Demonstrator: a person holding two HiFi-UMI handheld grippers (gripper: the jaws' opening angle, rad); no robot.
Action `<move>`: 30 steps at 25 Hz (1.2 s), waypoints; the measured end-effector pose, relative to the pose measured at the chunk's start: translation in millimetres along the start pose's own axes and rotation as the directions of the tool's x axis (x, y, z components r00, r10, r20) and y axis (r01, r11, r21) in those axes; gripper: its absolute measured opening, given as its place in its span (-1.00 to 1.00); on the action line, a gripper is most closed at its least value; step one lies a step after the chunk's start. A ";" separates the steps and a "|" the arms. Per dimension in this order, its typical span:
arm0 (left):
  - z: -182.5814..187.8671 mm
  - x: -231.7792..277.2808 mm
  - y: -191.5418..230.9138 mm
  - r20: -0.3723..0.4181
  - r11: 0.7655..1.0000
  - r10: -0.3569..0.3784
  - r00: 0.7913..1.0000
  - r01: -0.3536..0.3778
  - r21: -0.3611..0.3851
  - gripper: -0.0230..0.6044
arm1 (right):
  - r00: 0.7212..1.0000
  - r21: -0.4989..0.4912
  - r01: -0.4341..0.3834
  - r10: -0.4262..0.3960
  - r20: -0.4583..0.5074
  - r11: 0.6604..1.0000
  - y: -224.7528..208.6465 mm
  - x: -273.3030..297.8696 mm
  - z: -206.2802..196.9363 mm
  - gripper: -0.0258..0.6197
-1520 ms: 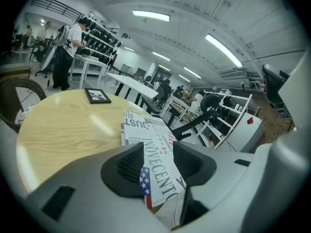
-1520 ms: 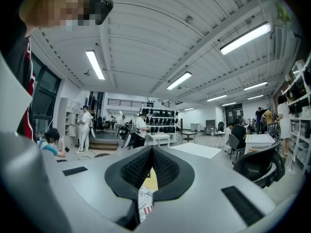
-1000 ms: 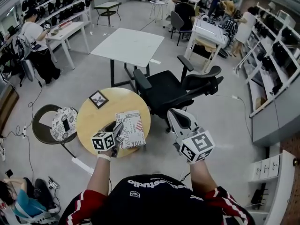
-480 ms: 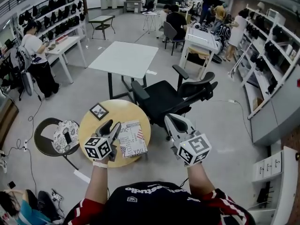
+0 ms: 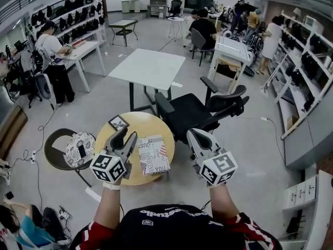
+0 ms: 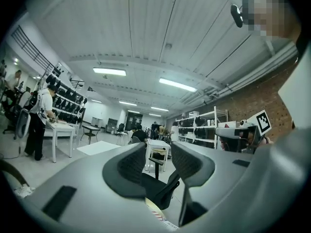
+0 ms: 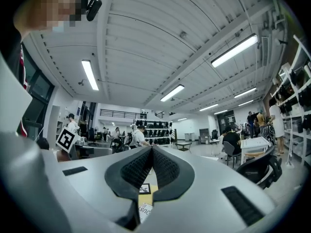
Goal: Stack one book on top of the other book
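Note:
A white book (image 5: 153, 155) printed with black letters lies flat on the round wooden table (image 5: 130, 177). A strip of another patterned cover shows along its left edge, as if a second book lay under it. My left gripper (image 5: 126, 137) hangs above the table just left of the book, open and empty; its jaws have just been closing a little with nothing between them. In the left gripper view the left gripper (image 6: 158, 159) frames a black chair, with a corner of the book (image 6: 159, 214) below. My right gripper (image 5: 196, 138) is shut and empty, off the table's right edge.
A small framed picture (image 5: 118, 122) lies at the table's far side. A black office chair (image 5: 200, 111) stands close behind the table, a patterned stool (image 5: 79, 149) at its left. A white square table (image 5: 148, 66) and people at desks are farther back.
My left gripper has lifted from beside the book to well above the table, and its jaws have narrowed slightly. The book stays flat on the table. The right gripper has hardly moved.

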State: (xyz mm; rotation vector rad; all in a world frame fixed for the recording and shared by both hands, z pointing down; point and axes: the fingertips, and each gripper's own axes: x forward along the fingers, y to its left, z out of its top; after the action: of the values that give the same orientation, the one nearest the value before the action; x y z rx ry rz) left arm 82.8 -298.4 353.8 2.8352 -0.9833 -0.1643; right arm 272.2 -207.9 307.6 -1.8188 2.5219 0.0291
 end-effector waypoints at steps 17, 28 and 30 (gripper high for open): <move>25.5 -45.9 11.4 0.045 0.980 0.148 0.988 -0.153 0.129 -0.79 | 0.997 0.002 -0.074 0.074 0.000 0.997 26.1 17.9 0.4 -0.84; 27.8 -53.3 7.0 0.062 0.981 0.148 0.987 -0.155 0.119 -0.87 | 0.998 -0.018 -0.065 0.065 -0.009 0.998 26.0 16.4 -0.2 -0.84; 28.5 -53.3 6.9 0.063 0.981 0.149 0.987 -0.155 0.116 -0.87 | 0.998 -0.017 -0.062 0.062 -0.012 0.998 24.3 16.9 -0.5 -0.84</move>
State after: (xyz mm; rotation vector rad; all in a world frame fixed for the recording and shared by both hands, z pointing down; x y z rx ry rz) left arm 32.8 -273.3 330.0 2.8601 -1.2573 -0.1715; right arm 243.8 -216.3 307.4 -1.7515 2.5933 0.0419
